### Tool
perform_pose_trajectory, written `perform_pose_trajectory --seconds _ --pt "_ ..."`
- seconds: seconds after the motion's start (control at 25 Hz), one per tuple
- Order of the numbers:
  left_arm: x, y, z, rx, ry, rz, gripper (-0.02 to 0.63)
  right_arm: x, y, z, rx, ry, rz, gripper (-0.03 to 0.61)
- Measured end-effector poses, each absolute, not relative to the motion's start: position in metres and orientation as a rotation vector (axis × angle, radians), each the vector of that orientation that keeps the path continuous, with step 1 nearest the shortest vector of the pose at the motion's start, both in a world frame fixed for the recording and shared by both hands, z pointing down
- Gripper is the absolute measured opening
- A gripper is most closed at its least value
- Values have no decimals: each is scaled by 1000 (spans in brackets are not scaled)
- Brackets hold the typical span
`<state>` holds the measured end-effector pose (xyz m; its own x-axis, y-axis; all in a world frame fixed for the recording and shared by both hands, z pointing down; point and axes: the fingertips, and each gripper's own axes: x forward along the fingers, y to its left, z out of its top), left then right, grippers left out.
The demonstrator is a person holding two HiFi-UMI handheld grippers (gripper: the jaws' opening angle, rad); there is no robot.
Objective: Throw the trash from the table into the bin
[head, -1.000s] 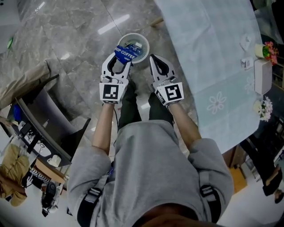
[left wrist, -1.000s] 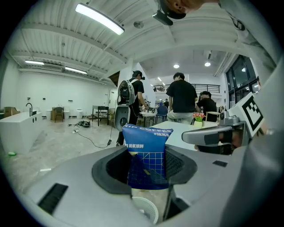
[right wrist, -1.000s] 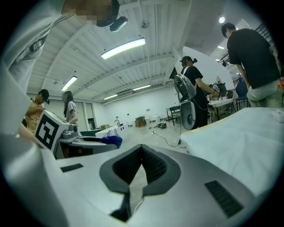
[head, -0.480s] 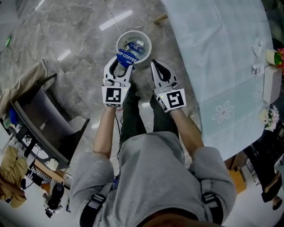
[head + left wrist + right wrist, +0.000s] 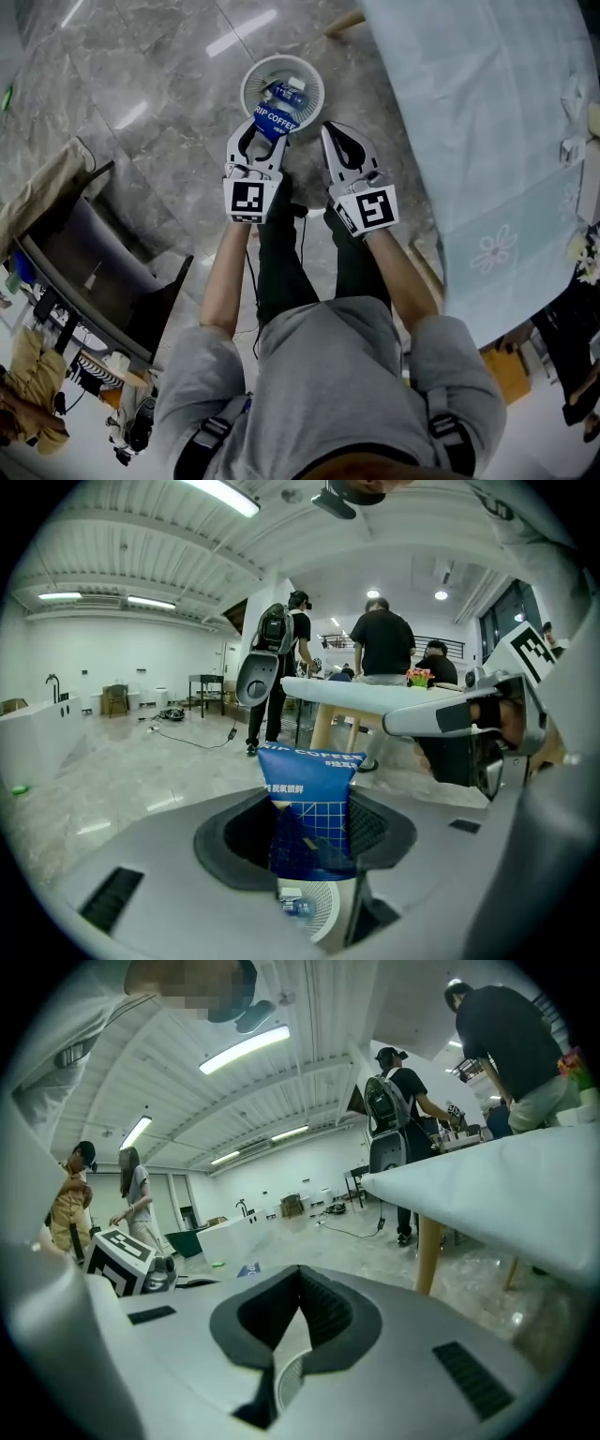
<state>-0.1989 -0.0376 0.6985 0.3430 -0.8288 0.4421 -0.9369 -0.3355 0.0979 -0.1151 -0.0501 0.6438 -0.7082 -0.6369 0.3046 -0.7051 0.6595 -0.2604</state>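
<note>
My left gripper (image 5: 266, 131) clamps the blue coffee pouch (image 5: 273, 119), seemingly just over the white bin (image 5: 309, 101); my right gripper (image 5: 329, 128) is pinched closed, empty.

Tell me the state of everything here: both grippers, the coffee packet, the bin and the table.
left gripper: shut on the coffee packet, over the bin.
coffee packet: held upright between the left jaws, not yet dropped.
right gripper: shut, nothing between its jaws.
bin: open on top, some trash already inside.
table: covered with a pale cloth.
</note>
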Motion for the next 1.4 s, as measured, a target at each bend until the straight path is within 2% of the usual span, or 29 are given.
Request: perform_pose_trajectory --seconds 0.84,1.4 --pt "-197 -42 873 2234 -1448 584 190 -114 -40 751 1117 -2650 584 6" --pt "-203 -46 935 2128 -1401 672 203 -102 -41 758 1147 -2628 583 6"
